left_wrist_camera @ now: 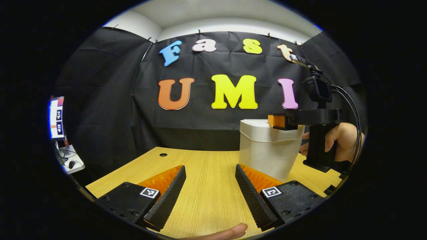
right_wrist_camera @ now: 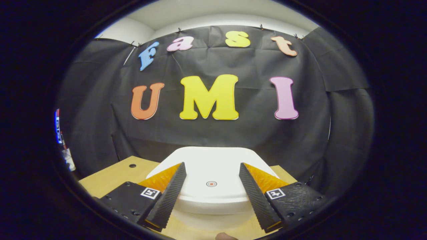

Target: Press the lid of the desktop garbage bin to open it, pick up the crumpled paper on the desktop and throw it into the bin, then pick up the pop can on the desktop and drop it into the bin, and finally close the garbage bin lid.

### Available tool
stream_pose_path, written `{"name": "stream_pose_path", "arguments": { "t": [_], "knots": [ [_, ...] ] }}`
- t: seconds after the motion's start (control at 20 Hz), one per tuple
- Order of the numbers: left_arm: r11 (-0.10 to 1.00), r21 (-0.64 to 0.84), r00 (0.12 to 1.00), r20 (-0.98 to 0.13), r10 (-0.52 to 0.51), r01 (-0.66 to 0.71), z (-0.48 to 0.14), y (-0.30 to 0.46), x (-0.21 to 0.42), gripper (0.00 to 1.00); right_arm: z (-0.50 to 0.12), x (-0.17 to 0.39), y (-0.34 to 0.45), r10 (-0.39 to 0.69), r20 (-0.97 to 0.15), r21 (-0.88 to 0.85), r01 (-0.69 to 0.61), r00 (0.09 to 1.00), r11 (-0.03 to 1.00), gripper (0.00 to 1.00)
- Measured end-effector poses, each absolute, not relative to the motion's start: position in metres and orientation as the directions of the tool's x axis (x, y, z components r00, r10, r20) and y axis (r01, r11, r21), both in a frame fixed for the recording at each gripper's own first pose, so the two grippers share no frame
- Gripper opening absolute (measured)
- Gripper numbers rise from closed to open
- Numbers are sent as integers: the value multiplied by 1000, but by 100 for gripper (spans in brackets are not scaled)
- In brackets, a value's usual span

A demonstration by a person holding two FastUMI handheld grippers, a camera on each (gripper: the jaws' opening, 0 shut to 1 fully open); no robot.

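At the far left edge of the left gripper view a lit monitor (left_wrist_camera: pixel 56 117) stands over a small side desk (left_wrist_camera: pixel 71 163) with a mouse on it, well apart from the wooden table (left_wrist_camera: pixel 206 166). A little round hole (left_wrist_camera: pixel 163 154) sits in the table's back left part. The left gripper (left_wrist_camera: pixel 210 190) hangs low over the bare wood with its fingers spread wide and nothing between them; a fingertip (left_wrist_camera: pixel 230 231) of the person peeks in at the bottom. To the right of it the white bin (left_wrist_camera: pixel 267 150) stands upright on the table, lid down. The right gripper (left_wrist_camera: pixel 278 121) is level with the bin's top, its tip just over the lid's right side, gripped by a hand (left_wrist_camera: pixel 337 140) with cables trailing off it. In the right gripper view the lid (right_wrist_camera: pixel 213 173) lies flat and closed beneath the right gripper (right_wrist_camera: pixel 210 191), whose fingers stand wide apart, holding nothing, with a small red ring mark (right_wrist_camera: pixel 211 183) on the lid between them. Whether the tips touch the lid I cannot tell.
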State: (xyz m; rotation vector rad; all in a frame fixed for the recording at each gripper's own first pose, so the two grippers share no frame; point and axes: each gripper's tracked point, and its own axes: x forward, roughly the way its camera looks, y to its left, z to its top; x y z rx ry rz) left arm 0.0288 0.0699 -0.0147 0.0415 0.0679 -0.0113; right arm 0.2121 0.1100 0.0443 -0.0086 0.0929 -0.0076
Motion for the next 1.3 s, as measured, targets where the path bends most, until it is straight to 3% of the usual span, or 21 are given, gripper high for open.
{"name": "stream_pose_path", "arguments": {
  "t": [0.3, 0.65, 1.3],
  "knots": [
    [1000, 24, 998, -57, -1, 3, -9, 74, 27, 96, 52, 209, 107, 32, -55, 29, -30, 998, 999, 97],
    [1000, 28, 998, -57, 6, -4, -10, 74, 28, 96, 57, 159, 64, -81, 82, -43, 84, 993, 996, 95],
    [994, 106, 999, -26, 20, -17, 0, 44, 16, 96, -2, 65, 11, -63, 10, -67, 64, 998, 996, 95]
  ]
}}
